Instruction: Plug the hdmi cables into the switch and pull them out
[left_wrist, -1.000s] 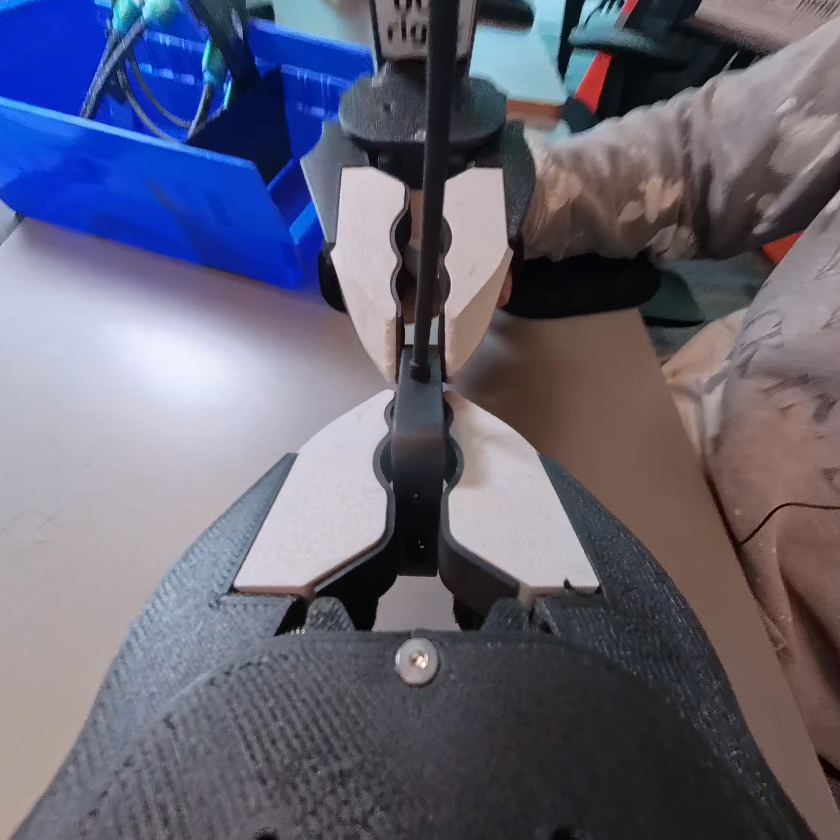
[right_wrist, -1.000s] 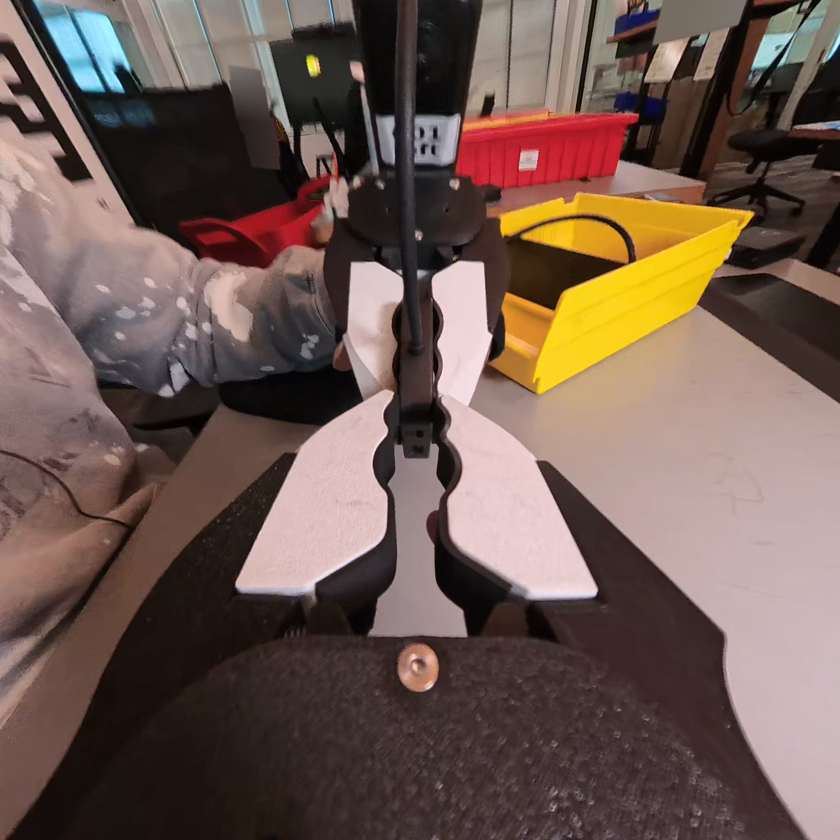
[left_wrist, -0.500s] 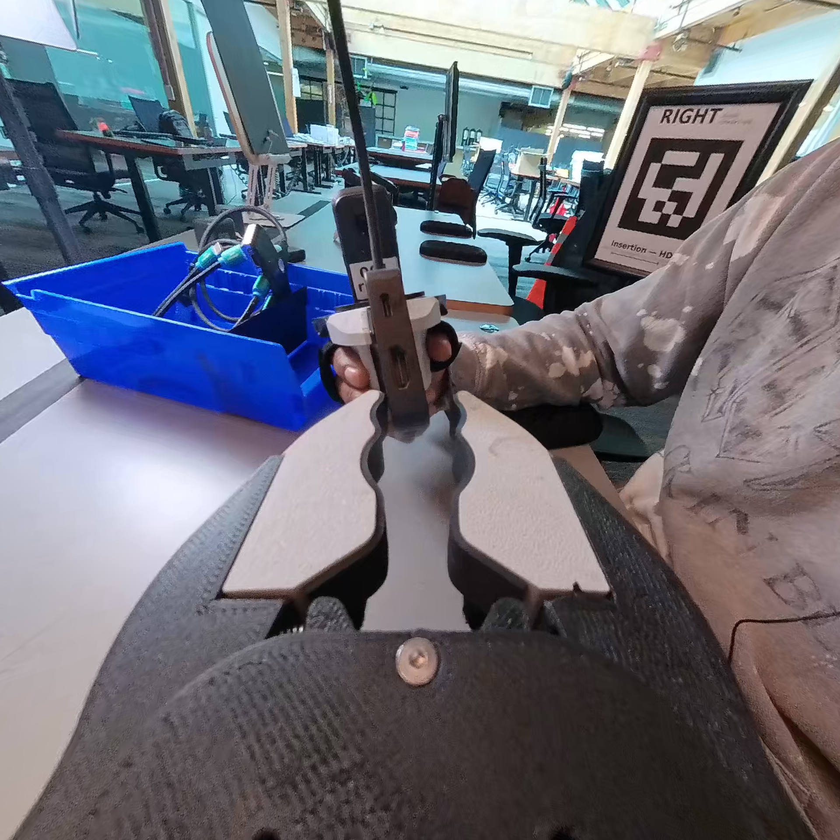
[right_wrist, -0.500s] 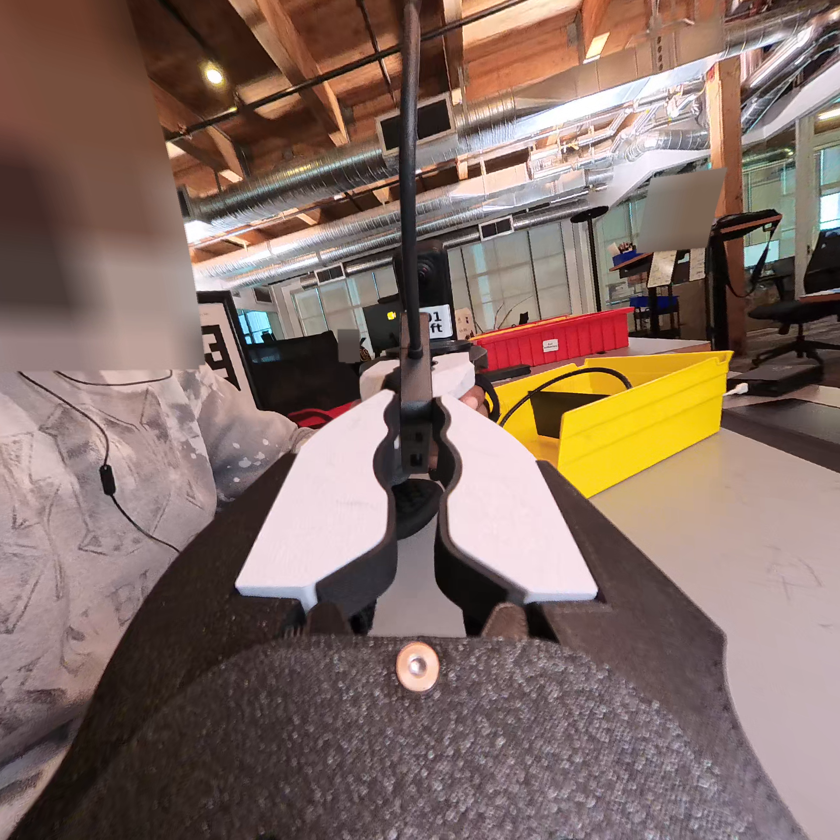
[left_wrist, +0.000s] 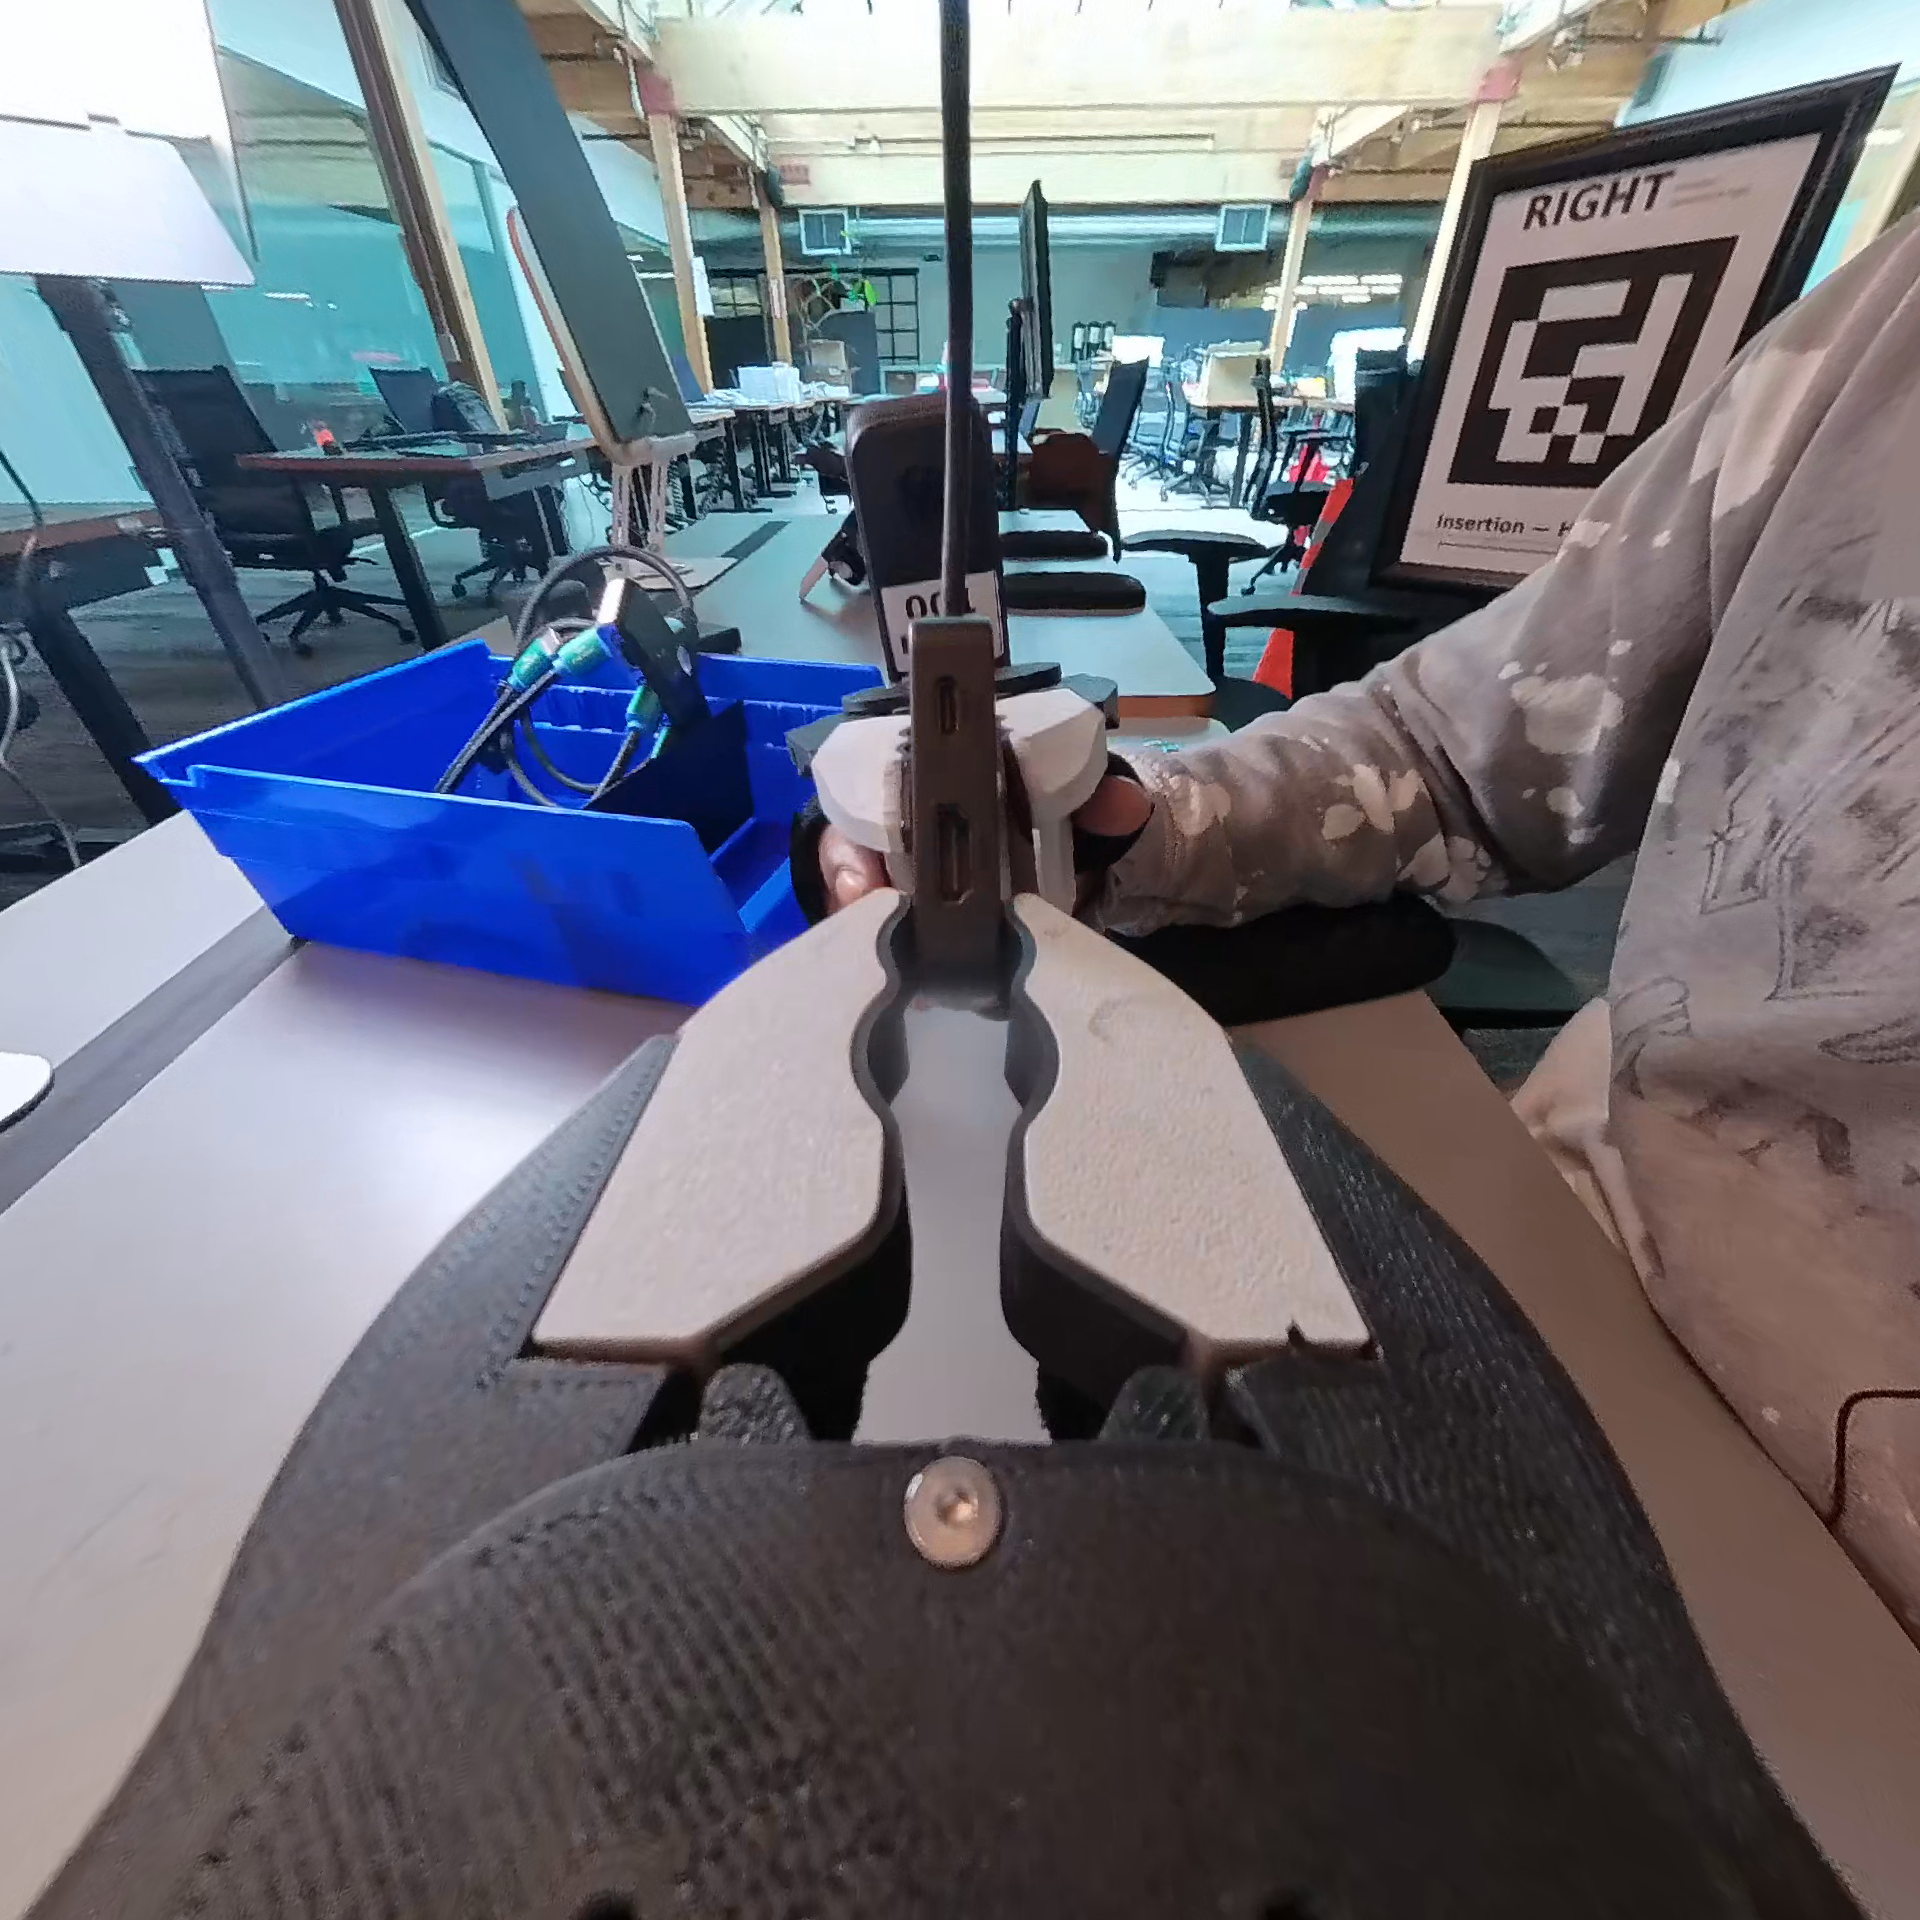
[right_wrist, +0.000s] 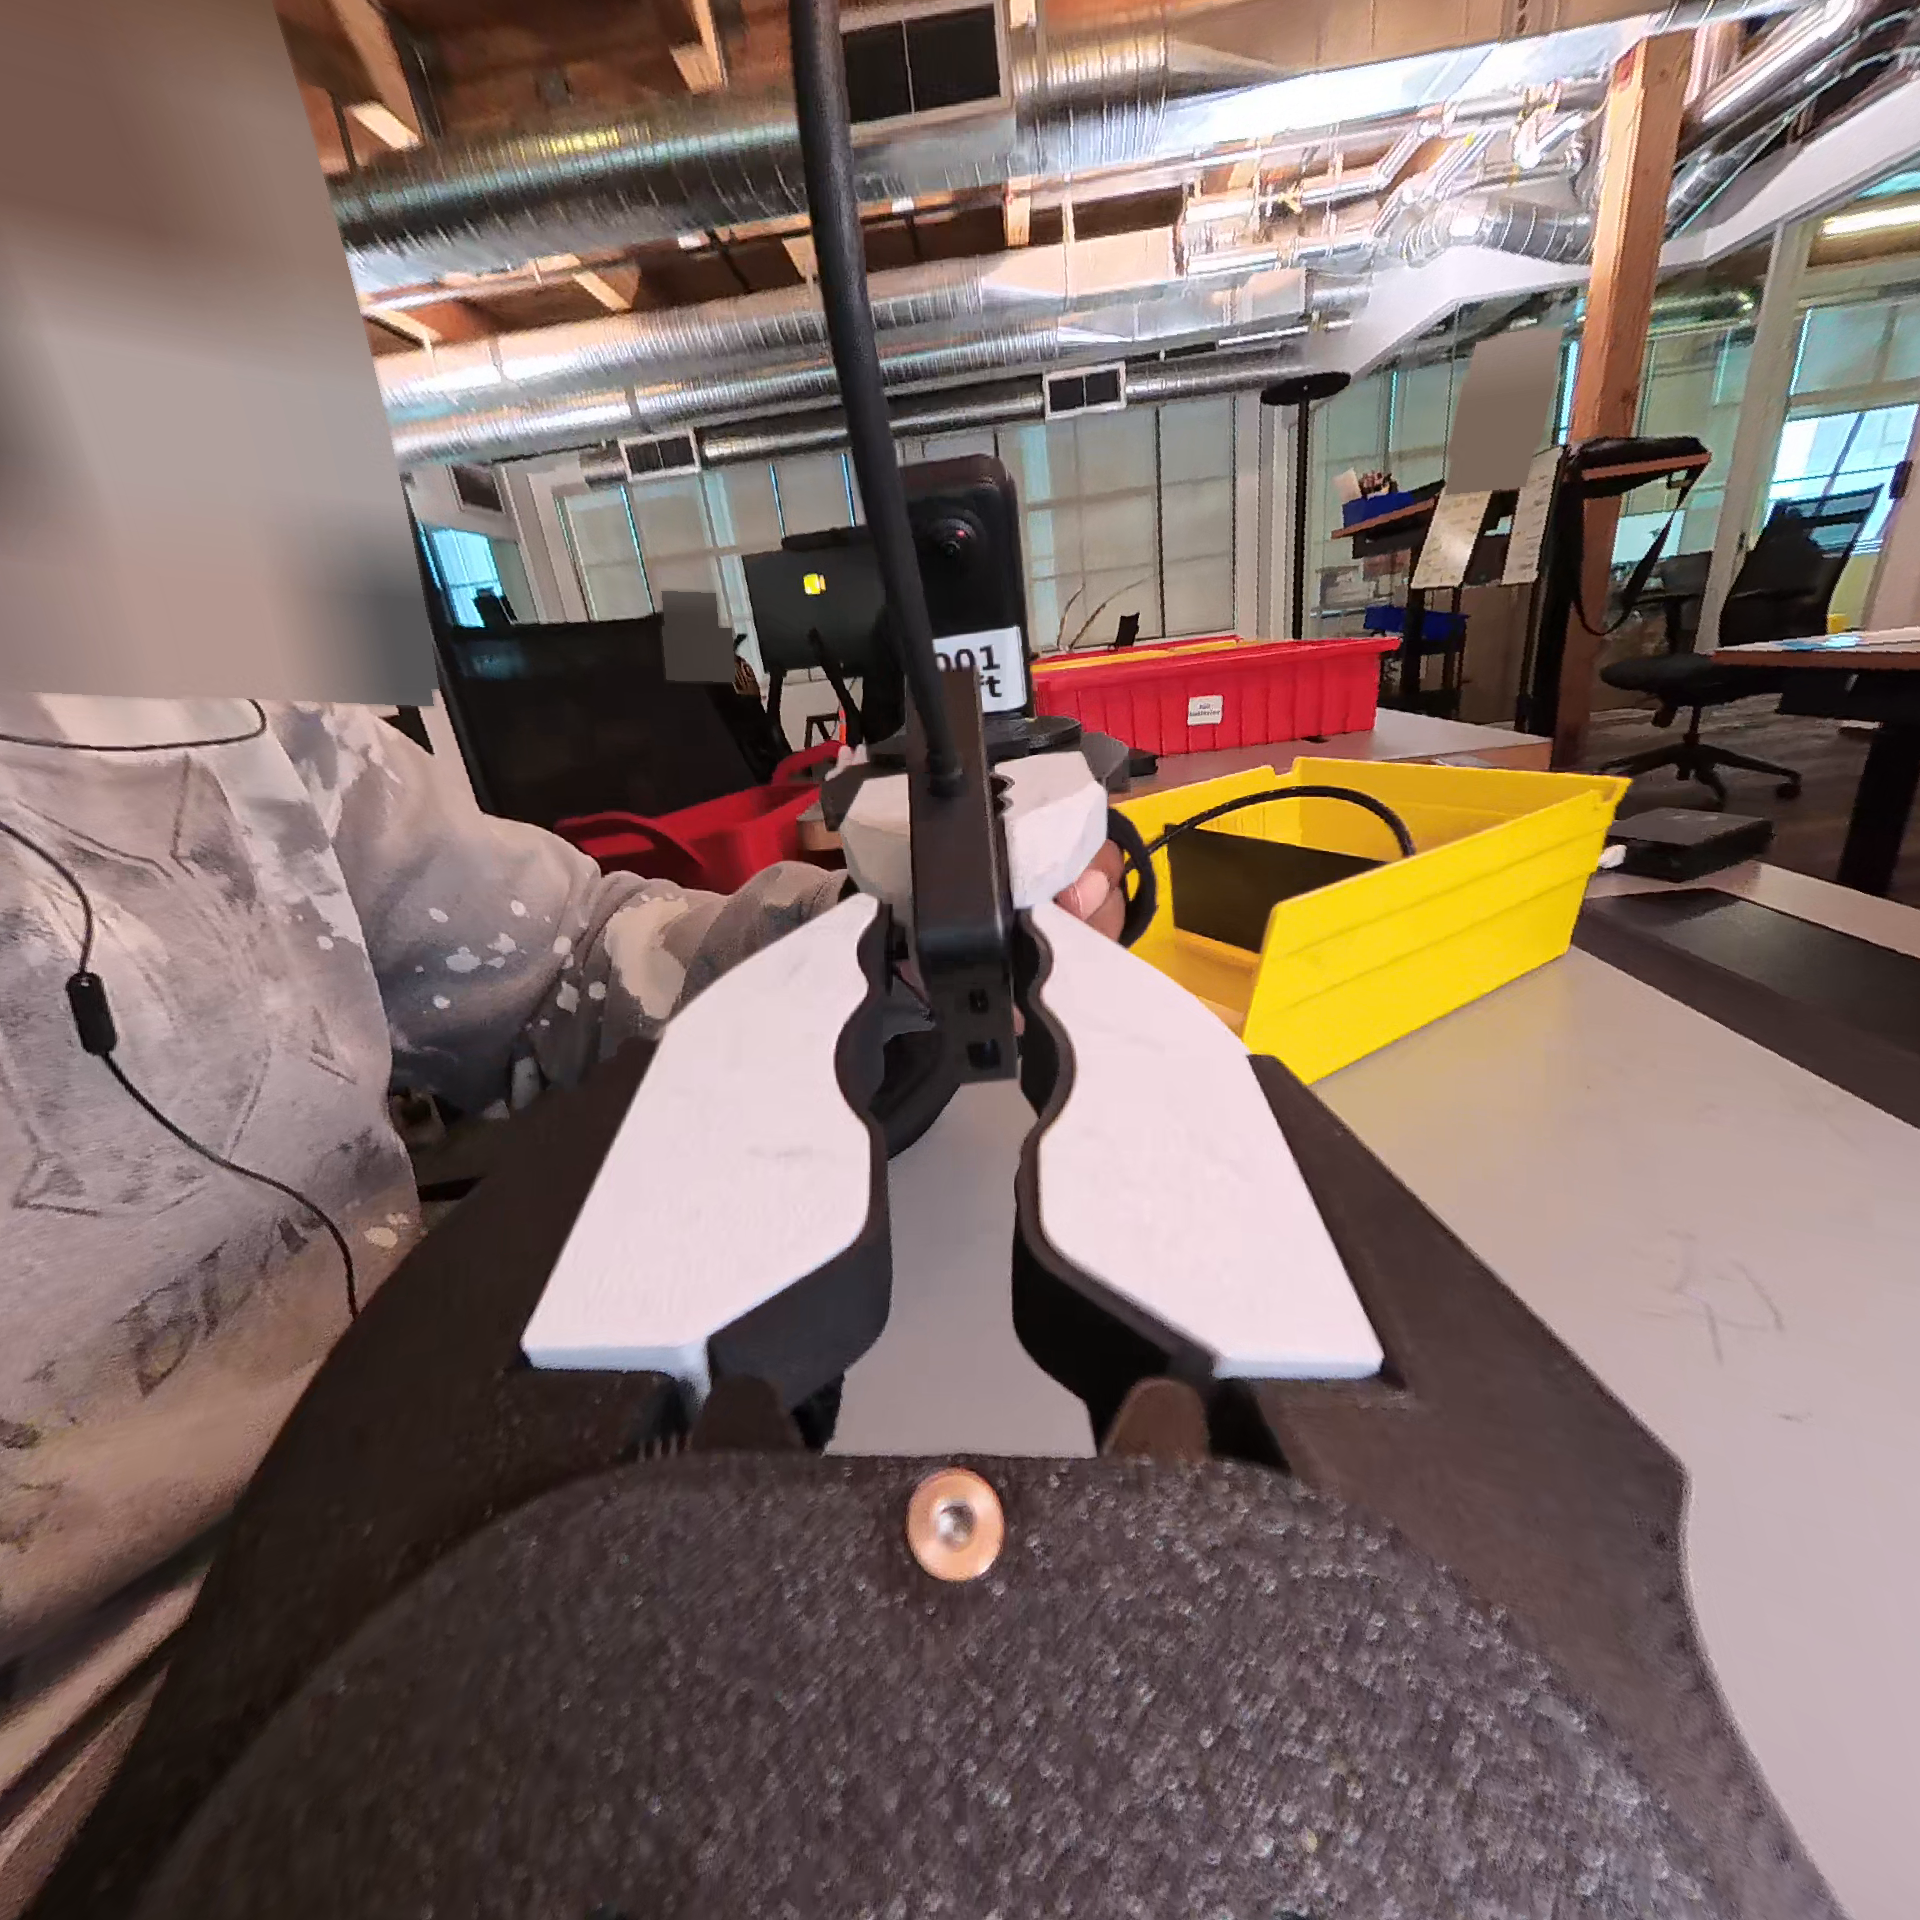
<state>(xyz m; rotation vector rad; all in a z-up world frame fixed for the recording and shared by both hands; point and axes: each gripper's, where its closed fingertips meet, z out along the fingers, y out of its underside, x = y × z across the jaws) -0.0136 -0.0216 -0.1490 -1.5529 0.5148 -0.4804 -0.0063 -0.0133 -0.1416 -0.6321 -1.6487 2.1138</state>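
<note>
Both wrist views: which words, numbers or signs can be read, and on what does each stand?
I do not quote writing; these bear it:
Framed black-and-white poster, left wrist view.
White label on the black camera, in each view.
Small label on the red bin: too small to read.
Sheets in the far background: likewise.

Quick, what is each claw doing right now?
Left gripper: shut on the HDMI switch.
Right gripper: shut on the same switch, black cable rising from it.

Two close wrist cameras face each other, sharing the switch (left_wrist: 954, 821).
</note>
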